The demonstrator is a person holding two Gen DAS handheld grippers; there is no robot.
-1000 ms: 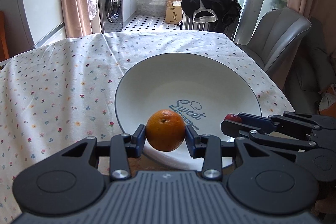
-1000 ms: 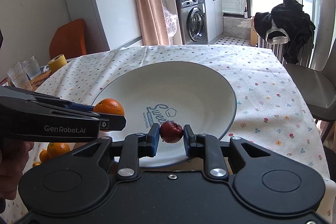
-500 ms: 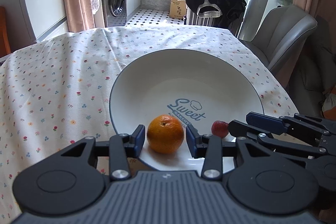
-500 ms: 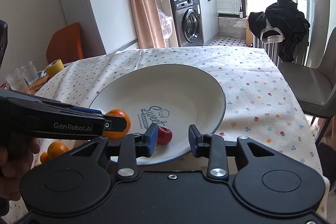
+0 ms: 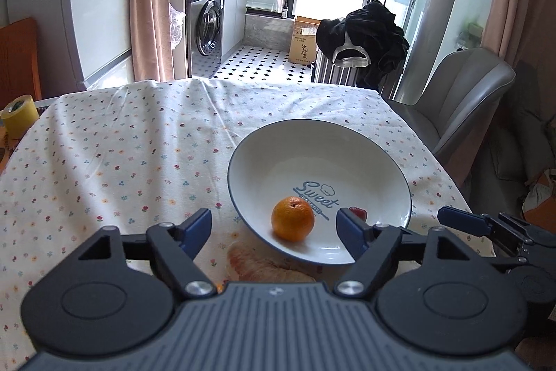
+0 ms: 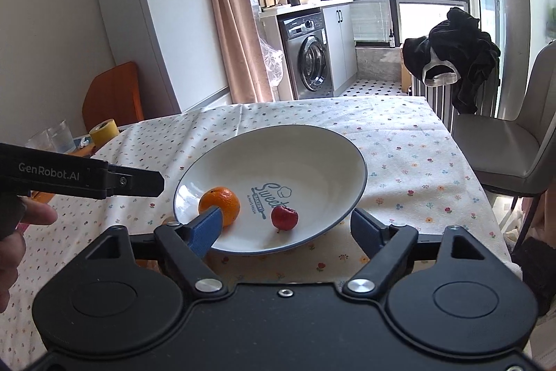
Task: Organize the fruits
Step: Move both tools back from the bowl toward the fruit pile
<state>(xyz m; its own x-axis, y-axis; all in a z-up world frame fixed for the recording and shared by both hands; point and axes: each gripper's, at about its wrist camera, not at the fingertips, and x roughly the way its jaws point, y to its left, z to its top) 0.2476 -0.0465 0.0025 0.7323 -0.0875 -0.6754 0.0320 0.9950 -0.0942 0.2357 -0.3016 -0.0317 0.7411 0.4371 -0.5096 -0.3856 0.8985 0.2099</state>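
Note:
A white plate [image 5: 278, 145] [image 6: 330, 141] with a dark rim and the word "Sweet" lies on the flowered tablecloth. An orange [image 5: 292, 223] [image 6: 219, 204] rests in its near left part, and a small red fruit [image 6: 284, 217] [image 5: 358, 211] lies loose beside it. My left gripper [image 5: 274, 230] stands open, raised behind the plate's near rim, with nothing between its fingers. My right gripper [image 6: 287, 232] is open too, held back from the plate. The left gripper's side [image 6: 87, 178] shows at the left of the right wrist view.
A peeled citrus piece [image 5: 257, 263] lies on the cloth just in front of the plate. A yellow tape roll [image 5: 19, 115] and glasses [image 6: 55, 136] stand at the table's left edge. A grey chair [image 5: 462, 93] stands at the right. A hand [image 6: 21, 225] holds the left gripper.
Both grippers opened wide and drew back and up from the plate. The orange and the red fruit, held a second ago, now lie loose in the plate.

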